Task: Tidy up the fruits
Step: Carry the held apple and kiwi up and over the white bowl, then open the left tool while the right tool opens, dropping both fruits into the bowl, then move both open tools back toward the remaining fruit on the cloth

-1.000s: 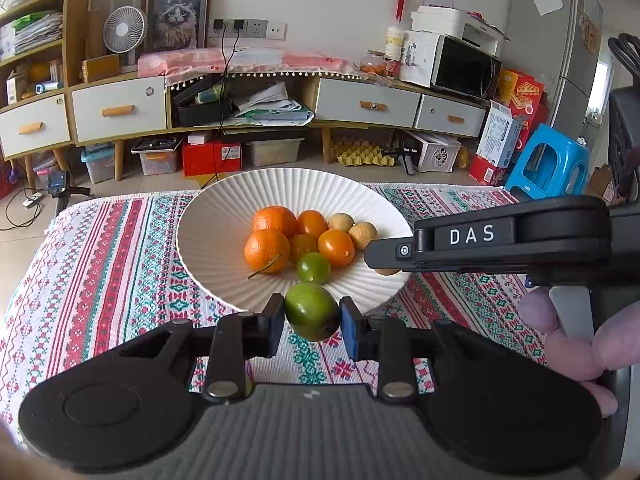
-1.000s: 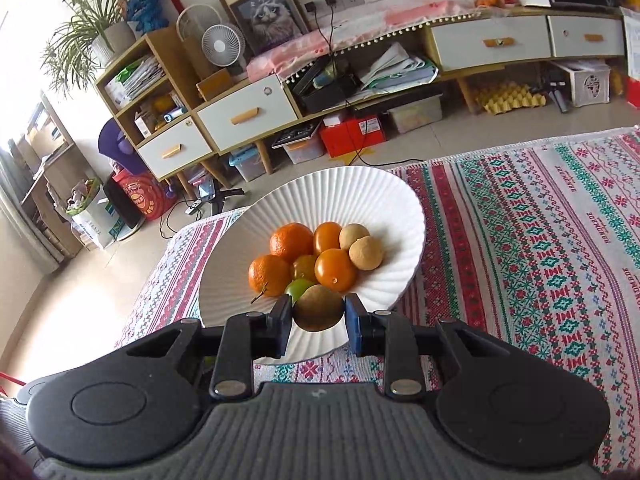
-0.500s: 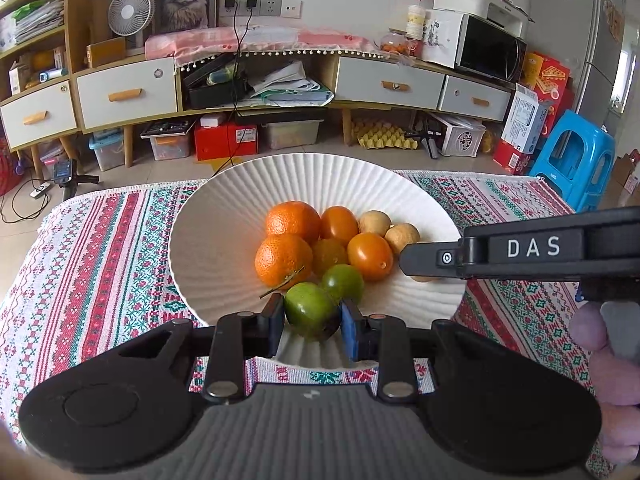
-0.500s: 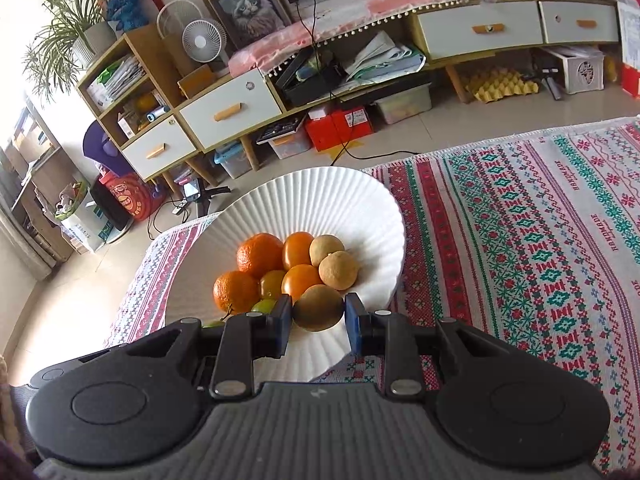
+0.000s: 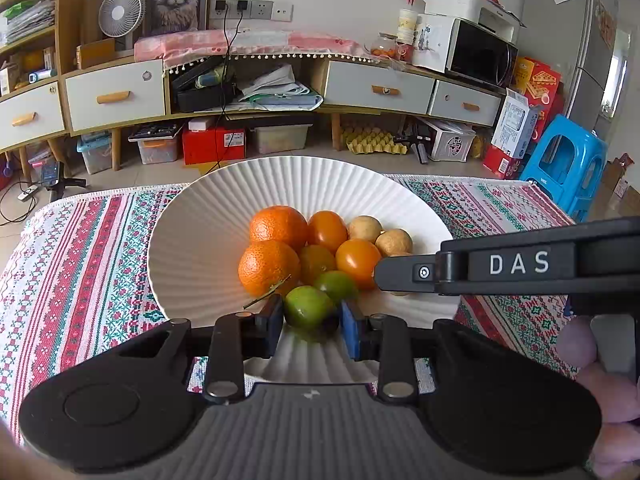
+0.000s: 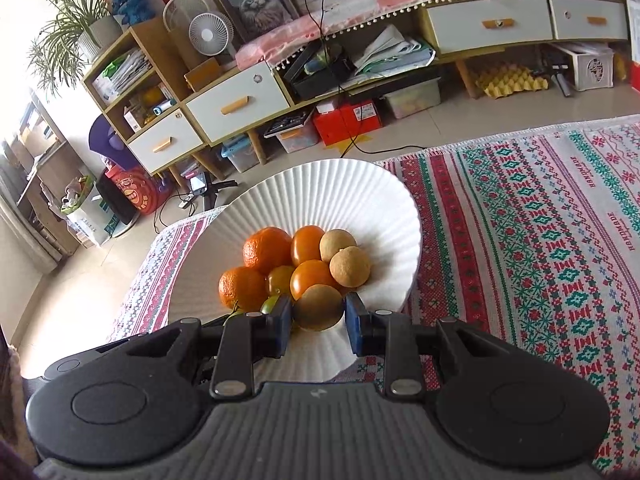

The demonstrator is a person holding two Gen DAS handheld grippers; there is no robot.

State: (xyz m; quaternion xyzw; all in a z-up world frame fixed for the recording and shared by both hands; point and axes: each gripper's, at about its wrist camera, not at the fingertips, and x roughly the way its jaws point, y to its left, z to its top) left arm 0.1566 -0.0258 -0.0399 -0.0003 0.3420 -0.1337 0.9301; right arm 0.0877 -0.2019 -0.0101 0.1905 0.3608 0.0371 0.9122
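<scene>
A white ribbed bowl (image 5: 208, 240) on the patterned tablecloth holds several oranges (image 5: 269, 267), small tan fruits (image 5: 394, 242) and a green fruit (image 5: 339, 285). My left gripper (image 5: 310, 318) is over the bowl's near side; its jaws have parted from a green lime (image 5: 308, 307), with a gap on the right. My right gripper (image 6: 318, 318) is shut on a brown-green fruit (image 6: 319, 306) just above the bowl (image 6: 392, 216). The right gripper's finger (image 5: 500, 266) crosses the bowl's right side in the left wrist view.
The tablecloth (image 6: 540, 260) stretches to the right of the bowl. The table's far edge (image 5: 100, 196) lies just behind the bowl. Beyond it are a low cabinet (image 5: 380, 88), a blue stool (image 5: 564, 168) and floor clutter.
Both grippers moved forward over the bowl and lowered their fruits into it. The left jaws have widened slightly around the green lime.
</scene>
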